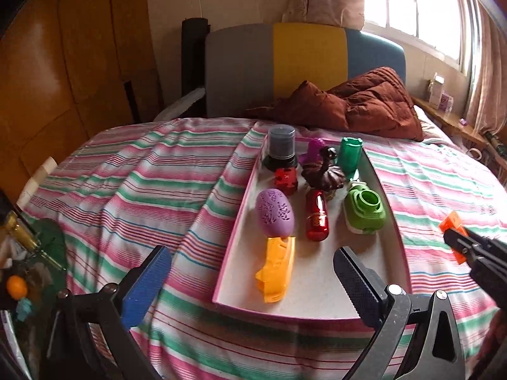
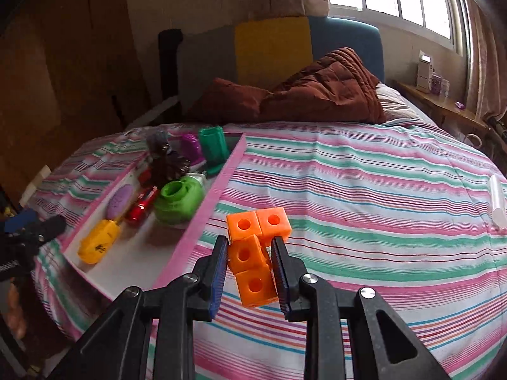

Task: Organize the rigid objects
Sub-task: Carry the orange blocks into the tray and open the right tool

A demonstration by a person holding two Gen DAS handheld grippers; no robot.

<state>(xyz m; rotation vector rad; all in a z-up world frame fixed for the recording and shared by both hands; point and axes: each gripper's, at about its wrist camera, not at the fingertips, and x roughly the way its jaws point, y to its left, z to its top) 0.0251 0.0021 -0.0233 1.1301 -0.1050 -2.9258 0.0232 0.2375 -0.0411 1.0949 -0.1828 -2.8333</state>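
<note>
1 pink-rimmed tray (image 1: 393,231) holds 9 items: 1 yellow toy (image 1: 275,269), 1 purple egg (image 1: 274,212), 1 red capsule (image 1: 317,218), 1 green ring-shaped piece (image 1: 364,210), 5 further back. 1 orange block piece (image 2: 253,253), 4 cubes.

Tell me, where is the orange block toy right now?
The orange block toy is clamped in the right gripper, above the striped bedspread, just right of the pink-rimmed tray; the left wrist view shows it at the far right edge.

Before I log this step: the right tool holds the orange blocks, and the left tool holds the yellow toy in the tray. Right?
Not quite. The left tool is open and empty; the yellow toy lies loose in the tray, as the left wrist view shows. The right tool does hold the orange blocks.
</note>
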